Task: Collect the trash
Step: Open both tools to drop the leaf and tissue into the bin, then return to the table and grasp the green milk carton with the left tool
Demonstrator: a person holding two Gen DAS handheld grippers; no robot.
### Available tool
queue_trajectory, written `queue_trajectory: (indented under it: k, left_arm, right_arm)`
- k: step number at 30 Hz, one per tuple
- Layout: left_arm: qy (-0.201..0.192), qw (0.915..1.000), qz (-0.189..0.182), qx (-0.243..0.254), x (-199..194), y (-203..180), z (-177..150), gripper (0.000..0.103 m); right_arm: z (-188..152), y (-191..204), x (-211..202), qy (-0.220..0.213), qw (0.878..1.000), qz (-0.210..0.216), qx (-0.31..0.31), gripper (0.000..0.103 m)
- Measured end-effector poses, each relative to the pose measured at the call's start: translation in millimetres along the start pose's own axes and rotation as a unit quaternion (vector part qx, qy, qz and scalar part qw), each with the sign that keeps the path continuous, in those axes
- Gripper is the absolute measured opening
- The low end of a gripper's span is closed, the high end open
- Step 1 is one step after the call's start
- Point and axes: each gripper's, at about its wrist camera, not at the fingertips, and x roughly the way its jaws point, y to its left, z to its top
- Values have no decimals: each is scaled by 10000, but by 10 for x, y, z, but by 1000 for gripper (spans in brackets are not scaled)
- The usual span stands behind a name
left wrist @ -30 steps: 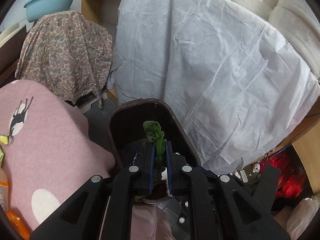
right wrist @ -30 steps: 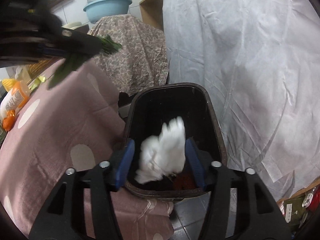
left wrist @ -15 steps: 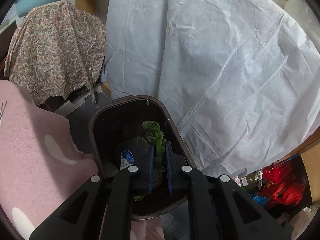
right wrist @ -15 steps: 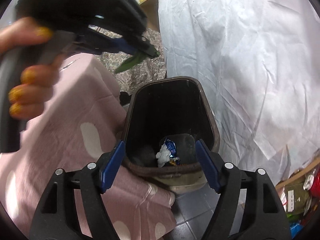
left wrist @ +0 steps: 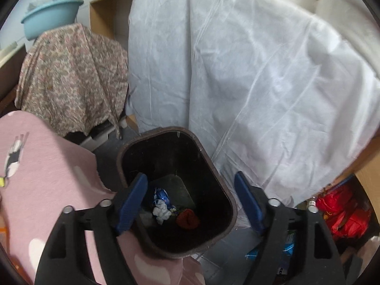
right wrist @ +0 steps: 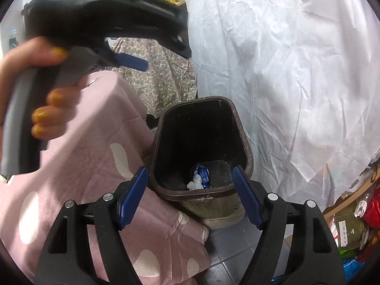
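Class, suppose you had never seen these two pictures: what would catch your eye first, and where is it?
The dark bin stands low in the middle of both views, open, with a white wad, a blue wrapper and a red lump at its bottom. Both the left gripper and the right gripper hang open over it. Behind hangs a white sheet; a pink cloth lies left.

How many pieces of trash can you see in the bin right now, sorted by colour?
In the brown bin, seen from the left wrist camera:
White crumpled tissue: 1
Blue wrapper: 1
Red lump: 1
Total: 3
The near wall hides part of the bin's floor, so more may lie there.
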Motion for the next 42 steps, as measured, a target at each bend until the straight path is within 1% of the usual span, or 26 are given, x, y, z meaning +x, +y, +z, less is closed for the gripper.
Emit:
queue_trajectory:
  k: [1, 3, 6, 10, 11, 12, 13, 16, 20, 24, 28, 30, 33, 35, 37, 39, 41, 42]
  left_arm:
    - [-102, 9999, -6, 15, -123, 11, -41, 80]
    - [-304, 9995, -8, 47, -337, 24, -114, 85]
    - [-594, 9981, 88, 152, -668, 43, -234, 90]
    - [-941, 9950, 230, 241, -1097, 120, -429, 93]
    - [-989, 9945, 235, 241, -1178, 144, -473, 94]
    - [-1039, 9940, 247, 228, -1260, 180, -516, 95]
    - [-1096, 9934, 269, 209, -1348, 222, -572, 95]
    - [-1256, 9910, 438, 180, -1609, 354, -744, 96]
    - [-1452, 9863, 780, 94, -1941, 562, -1036, 98]
    - [-1503, 9824, 1107, -60, -2194, 810, -1341, 98]
    - [-1320, 9812, 1399, -183, -2343, 1100, -1608, 98]
    - [-1181, 9818, 1470, -234, -2376, 1237, -1698, 98]
    - [-793, 9845, 1538, -297, -2366, 1494, -1785, 98]
    - [-580, 9847, 1626, -241, -2348, 1610, -1823, 97]
    - [-350, 9854, 1667, -67, -2304, 1684, -1832, 94]
    - [-89, 9837, 1793, 136, -2218, 1726, -1829, 86]
    - [85, 9824, 1850, 255, -2141, 1743, -1821, 80]
    - [109, 9812, 1890, 370, -2112, 1729, -1812, 79]
  right_arm:
    - [-4, 22, -23, -17, 10000, 18, -11, 74]
    - [-13, 54, -54, -33, 10000, 77, -13, 74]
    - [-10, 152, -118, -61, 9998, 176, -53, 74]
    - [23, 332, -216, -126, 9993, 327, -144, 75]
    - [39, 398, -242, -146, 9990, 364, -193, 77]
    - [49, 456, -269, -161, 9988, 391, -242, 82]
    - [58, 523, -300, -185, 9986, 409, -295, 85]
    - [77, 740, -405, -281, 9970, 558, -467, 85]
    - [76, 1052, -505, -342, 9938, 750, -741, 86]
    - [65, 1302, -547, -337, 9907, 946, -915, 86]
    - [40, 1543, -559, -287, 9873, 1122, -1092, 86]
    - [36, 1642, -570, -263, 9856, 1223, -1137, 86]
    - [30, 1764, -591, -237, 9834, 1291, -1253, 86]
    - [35, 1839, -614, -252, 9822, 1300, -1334, 86]
    - [38, 1885, -628, -258, 9813, 1333, -1363, 86]
    - [37, 1915, -635, -238, 9806, 1397, -1352, 86]
    - [27, 1933, -639, -221, 9804, 1423, -1342, 86]
    - [21, 1943, -641, -219, 9803, 1427, -1345, 86]
